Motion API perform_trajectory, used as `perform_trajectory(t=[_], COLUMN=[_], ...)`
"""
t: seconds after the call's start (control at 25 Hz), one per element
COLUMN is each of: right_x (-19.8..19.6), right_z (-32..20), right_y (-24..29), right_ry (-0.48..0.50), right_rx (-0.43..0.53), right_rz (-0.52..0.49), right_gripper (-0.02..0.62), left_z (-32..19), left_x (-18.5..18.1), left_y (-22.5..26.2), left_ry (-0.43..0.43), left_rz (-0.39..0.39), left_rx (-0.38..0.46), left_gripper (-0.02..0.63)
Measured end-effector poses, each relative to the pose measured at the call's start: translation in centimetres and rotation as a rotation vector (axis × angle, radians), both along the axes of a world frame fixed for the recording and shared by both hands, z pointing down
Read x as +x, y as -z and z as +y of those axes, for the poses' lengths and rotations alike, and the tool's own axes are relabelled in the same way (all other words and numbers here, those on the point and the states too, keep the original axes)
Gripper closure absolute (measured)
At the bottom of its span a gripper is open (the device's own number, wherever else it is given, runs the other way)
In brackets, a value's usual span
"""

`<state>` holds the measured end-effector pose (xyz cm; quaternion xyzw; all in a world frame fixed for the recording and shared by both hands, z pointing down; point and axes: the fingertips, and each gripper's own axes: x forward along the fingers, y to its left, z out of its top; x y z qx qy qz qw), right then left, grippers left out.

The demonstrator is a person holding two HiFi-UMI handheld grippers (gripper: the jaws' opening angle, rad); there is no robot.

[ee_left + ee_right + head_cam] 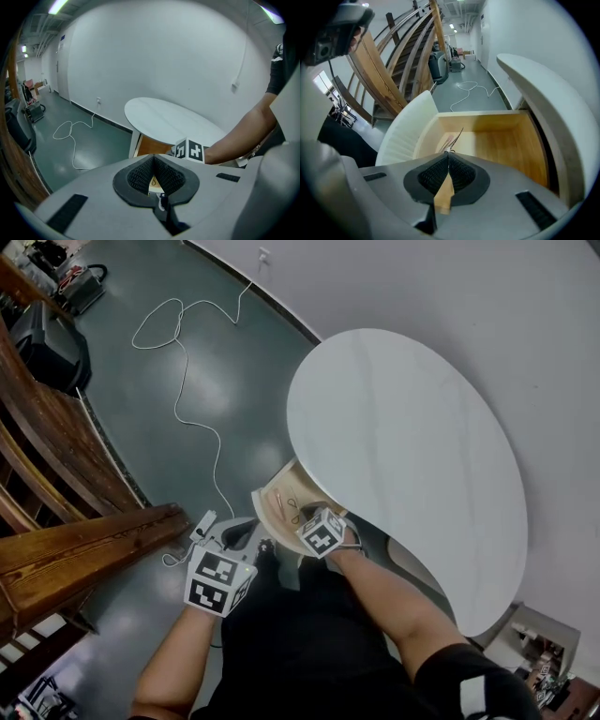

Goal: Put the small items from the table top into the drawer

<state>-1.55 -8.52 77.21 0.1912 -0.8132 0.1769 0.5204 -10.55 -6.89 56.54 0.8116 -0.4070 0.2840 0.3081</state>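
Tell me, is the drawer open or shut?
Open. The drawer sticks out from under the white table, and its wooden inside shows.

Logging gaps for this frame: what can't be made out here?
- Right gripper view: the thin metal piece pinched in the right tongs is too thin to identify.
- Head view: the small items in the drawer are too small to name; the right tongs' marker cube covers part of it.
- Left gripper view: the shut left tongs hide most of the drawer; only a sliver shows between them.
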Motion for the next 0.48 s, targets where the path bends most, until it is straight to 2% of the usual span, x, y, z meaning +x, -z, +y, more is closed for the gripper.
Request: perform_trajectory(t=[0.16,0.32,0.48], right_x=[0.4,0.1,0.1], right_z=[-1.2,-2.4,-3.2], right_y=[-3.2,-5.8,-7.0], right_ry=[0.036,0.077,0.036], right_rx=[0.038,0.052,0.041], right_rz=[0.089,0.137,0.141], right_gripper=[0.586,0.586,0.584], left_z=[0.7,1.5,1.9], left_x=[-0.6,-1.9,-2.4], left_y=[-0.8,-1.4,-1.5], left_ry=[0.015,0.044,0.055], left_rz=[-0.008,0.001,0.01], left_rx=[-0.027,-0.052,-0.061], left_gripper=[0.592,0.592,0.592])
